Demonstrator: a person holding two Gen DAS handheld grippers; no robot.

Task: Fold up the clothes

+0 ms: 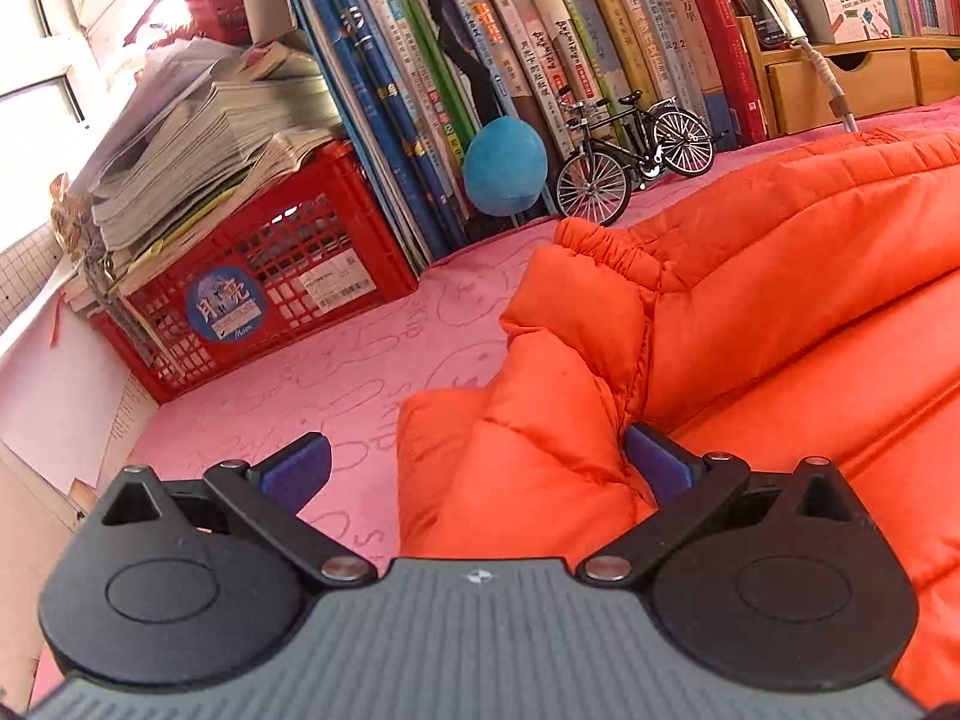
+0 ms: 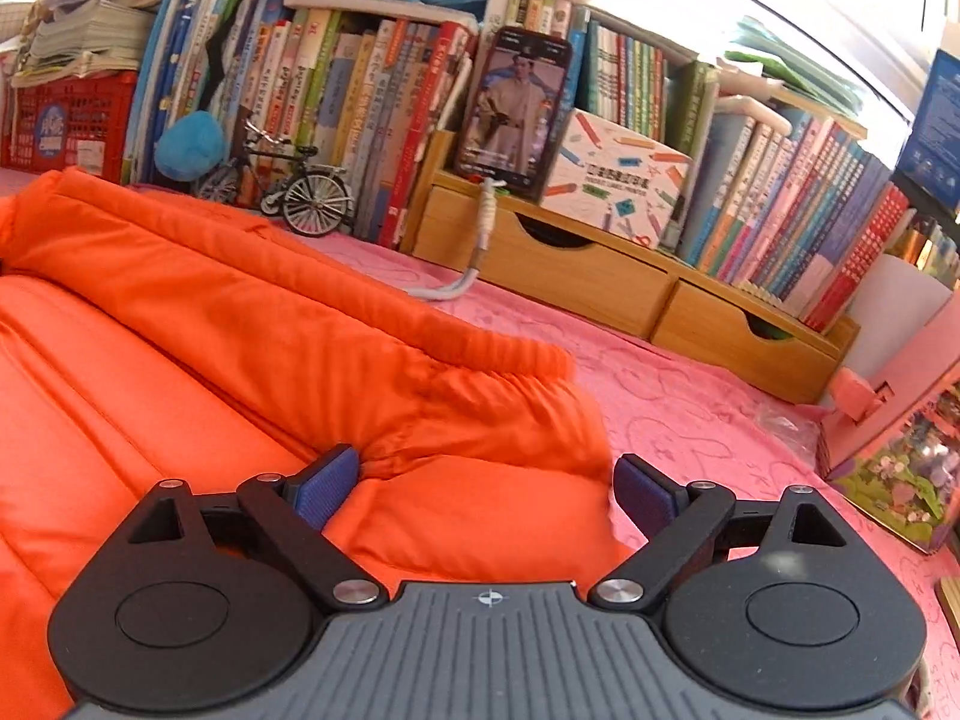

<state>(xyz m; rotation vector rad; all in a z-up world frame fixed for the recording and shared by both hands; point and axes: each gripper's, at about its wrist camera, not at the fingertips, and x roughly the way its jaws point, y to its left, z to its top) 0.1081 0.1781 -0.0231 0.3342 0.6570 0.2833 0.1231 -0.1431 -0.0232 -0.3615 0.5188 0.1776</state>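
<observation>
1. Nearest the left wrist camera, the left gripper (image 1: pixel 477 468) had its blue-padded fingers (image 1: pixel 300 468) spread wide apart, straddling a puffy fold of the orange jacket (image 1: pixel 780 312); the right pad was touching the fabric, the left one stood over bare cloth.
2. Nearest the right wrist camera, the right gripper (image 2: pixel 486 489) also had its fingers (image 2: pixel 327 483) apart, with a corner of the orange jacket (image 2: pixel 180 324) lying between them (neither gripper was clamped on it).
3. The jacket lay spread on the pink tablecloth (image 1: pixel 336 372), filling the right of the left view and the left of the right view, with a gathered elastic cuff (image 2: pixel 510 354) on its far side.
4. Beyond it, to the left, stood a red crate (image 1: pixel 258 276) bearing a stack of papers (image 1: pixel 198 138).
5. Farther on, a model bicycle (image 1: pixel 636 159) stood beside a blue plush ball (image 1: pixel 504 165) against a row of books (image 1: pixel 540 60).
6. To the far right, a phone (image 2: pixel 513 108) leaned upright on a wooden drawer unit (image 2: pixel 600 276), its cable (image 2: pixel 480 240) trailing onto the cloth.
</observation>
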